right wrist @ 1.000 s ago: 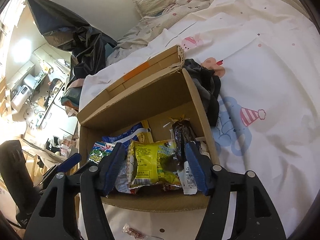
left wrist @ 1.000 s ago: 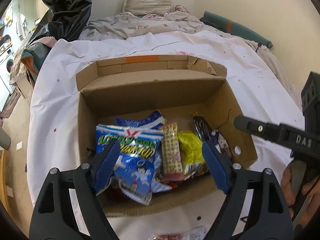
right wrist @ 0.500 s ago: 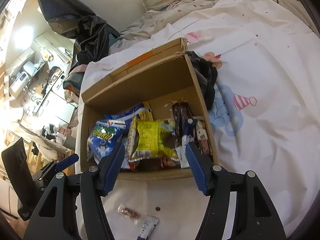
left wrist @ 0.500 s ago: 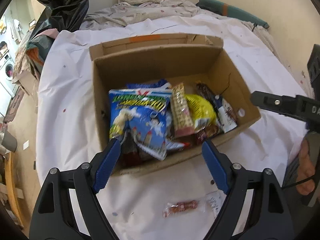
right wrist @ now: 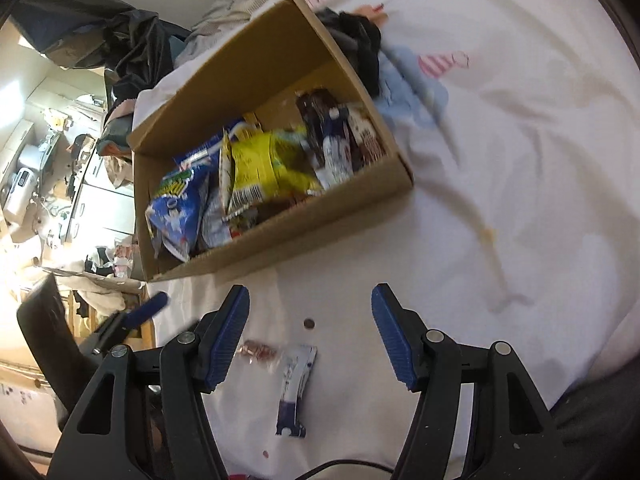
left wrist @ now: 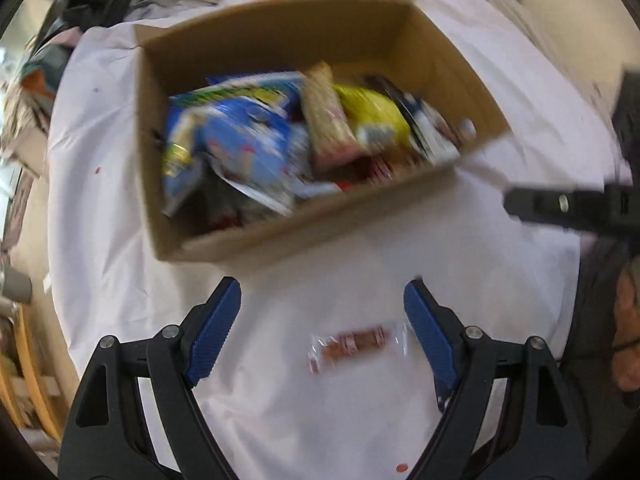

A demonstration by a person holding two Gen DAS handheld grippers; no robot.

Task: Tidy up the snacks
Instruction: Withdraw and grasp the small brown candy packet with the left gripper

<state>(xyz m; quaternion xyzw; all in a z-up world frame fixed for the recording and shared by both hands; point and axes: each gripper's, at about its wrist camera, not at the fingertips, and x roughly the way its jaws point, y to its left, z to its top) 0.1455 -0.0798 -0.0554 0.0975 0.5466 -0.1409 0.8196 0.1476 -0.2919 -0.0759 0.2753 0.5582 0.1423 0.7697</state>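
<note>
An open cardboard box [left wrist: 256, 236] [right wrist: 280, 236] on the white sheet holds several snack packs, among them a blue bag [left wrist: 240, 144] [right wrist: 180, 204] and a yellow bag [left wrist: 372, 116] [right wrist: 264, 164]. Two loose snacks lie on the sheet in front of the box. A small clear-wrapped red snack [left wrist: 352, 344] [right wrist: 258, 350] lies between the blue fingers of my left gripper [left wrist: 322, 308], which is open and above it. A white and blue sachet [right wrist: 294, 388] lies below my right gripper [right wrist: 310, 316], also open and empty. My right gripper's black arm [left wrist: 560, 204] shows at the left wrist view's right edge.
The sheet covers a bed with a pillow and rumpled bedding behind the box. A dark cloth [right wrist: 356, 44] lies against the box's right wall. A black plastic bag [right wrist: 132, 44] stands at the back left. A person's hand [left wrist: 624, 320] shows at the right.
Both grippers drew back from over the box and tilted down. The box moved up in both views, and the two loose snacks on the sheet came into view between the fingers.
</note>
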